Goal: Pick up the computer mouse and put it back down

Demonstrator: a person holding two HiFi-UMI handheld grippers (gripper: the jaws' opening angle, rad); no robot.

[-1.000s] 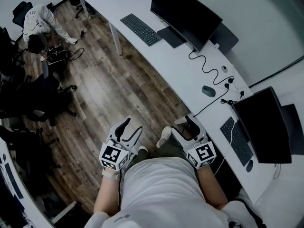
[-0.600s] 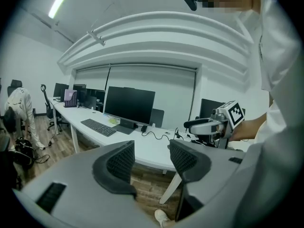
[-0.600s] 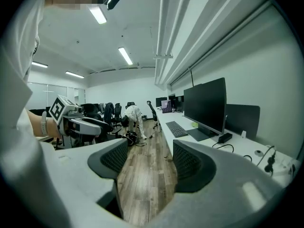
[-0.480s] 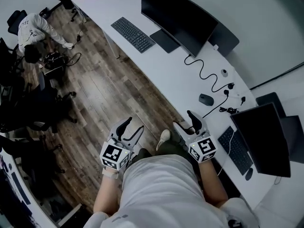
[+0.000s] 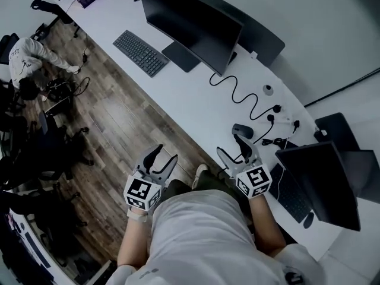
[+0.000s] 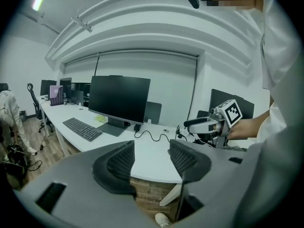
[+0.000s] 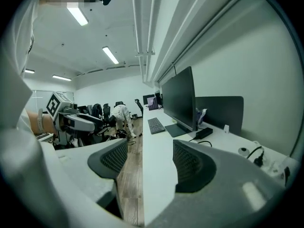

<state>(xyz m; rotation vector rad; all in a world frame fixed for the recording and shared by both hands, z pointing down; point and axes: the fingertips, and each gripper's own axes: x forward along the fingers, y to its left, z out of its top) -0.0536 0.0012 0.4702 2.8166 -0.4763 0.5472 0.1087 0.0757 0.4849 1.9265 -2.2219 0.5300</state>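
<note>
The dark grey computer mouse (image 5: 240, 129) lies on the long white desk (image 5: 196, 94), near its front edge. My right gripper (image 5: 233, 149) is open and hovers just short of the mouse at the desk edge, apart from it. In the right gripper view the empty jaws (image 7: 149, 163) straddle the desk edge and the mouse does not show. My left gripper (image 5: 161, 158) is open over the wooden floor, left of the desk. In the left gripper view its jaws (image 6: 152, 158) hold nothing, and the right gripper (image 6: 209, 125) shows beyond them.
On the desk stand a large monitor (image 5: 190, 22), a keyboard (image 5: 141, 52), a looping black cable (image 5: 237, 94) with plugs, a second monitor (image 5: 317, 180) and a second keyboard (image 5: 291, 192). A person (image 5: 27, 58) bends over at far left among office chairs (image 5: 35, 141).
The view has shifted along the desk, and the mouse now lies much closer to my right gripper. Both grippers stay open and empty.
</note>
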